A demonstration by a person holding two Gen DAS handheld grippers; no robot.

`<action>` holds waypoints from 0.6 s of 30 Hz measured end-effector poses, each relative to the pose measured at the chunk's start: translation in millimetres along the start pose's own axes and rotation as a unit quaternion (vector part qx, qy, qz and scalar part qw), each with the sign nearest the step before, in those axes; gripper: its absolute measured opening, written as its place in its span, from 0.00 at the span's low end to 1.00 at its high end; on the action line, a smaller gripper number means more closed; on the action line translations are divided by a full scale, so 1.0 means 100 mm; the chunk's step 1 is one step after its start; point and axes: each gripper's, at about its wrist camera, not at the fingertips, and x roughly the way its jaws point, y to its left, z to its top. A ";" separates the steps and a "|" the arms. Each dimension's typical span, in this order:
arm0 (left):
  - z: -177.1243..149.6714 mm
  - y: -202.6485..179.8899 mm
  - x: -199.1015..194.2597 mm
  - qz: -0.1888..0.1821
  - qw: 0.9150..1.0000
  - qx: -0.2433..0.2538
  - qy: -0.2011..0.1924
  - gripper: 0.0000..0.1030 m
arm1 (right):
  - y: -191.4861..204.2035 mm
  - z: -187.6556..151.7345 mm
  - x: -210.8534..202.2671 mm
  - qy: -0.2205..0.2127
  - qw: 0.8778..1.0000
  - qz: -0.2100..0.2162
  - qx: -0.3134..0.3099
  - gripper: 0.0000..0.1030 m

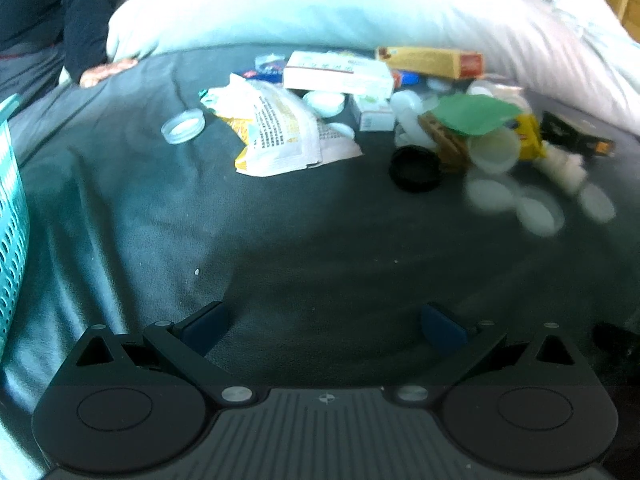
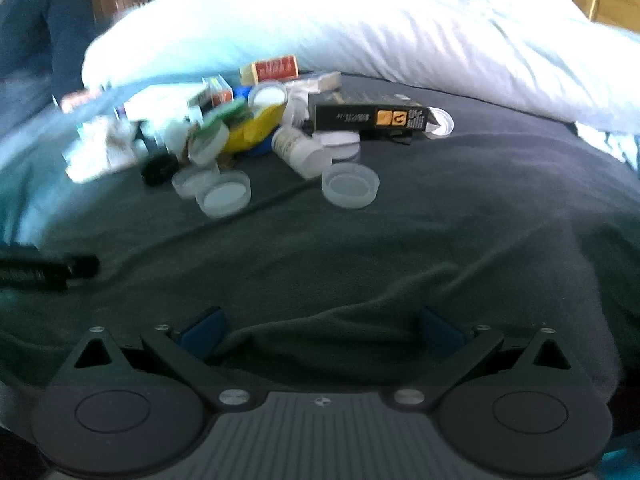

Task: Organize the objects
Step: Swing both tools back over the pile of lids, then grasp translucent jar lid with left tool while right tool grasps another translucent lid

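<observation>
Currently both grippers are being held low over a dark blanket [image 1: 160,208], well apart from the clutter. The left gripper [image 1: 324,326] is being kept spread wide with nothing between its fingers, and the right gripper [image 2: 322,330] is likewise being held wide and empty above a fold in the cloth. The clutter is lying heaped at the blanket's far side, against a white pillow [image 1: 320,4]: a crumpled packet [image 1: 280,132], a white box [image 1: 340,74], an orange box [image 1: 430,62], a green lid [image 1: 472,114], a black cap [image 1: 416,168] and a clear cap [image 1: 183,125] set apart to the left. From the right wrist, a black box [image 2: 372,118], a tipped white bottle [image 2: 302,150] and loose clear caps [image 2: 350,188] are being seen. A teal basket [image 1: 10,208] is showing at the left edge.
</observation>
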 end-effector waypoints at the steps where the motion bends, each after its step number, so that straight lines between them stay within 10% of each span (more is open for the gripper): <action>1: -0.01 0.01 -0.01 -0.003 1.000 0.000 -0.002 1.00 | -0.07 0.02 -0.05 -0.011 1.000 0.013 0.015 0.97; 9: 0.07 -0.21 -0.11 -0.087 0.992 0.060 -0.067 0.71 | -0.35 0.43 0.00 -0.073 0.995 0.030 -0.059 0.79; 18: 0.06 -0.40 -0.01 -0.153 0.982 0.077 -0.074 0.64 | -0.40 0.62 0.53 -0.059 0.989 0.084 -0.103 0.73</action>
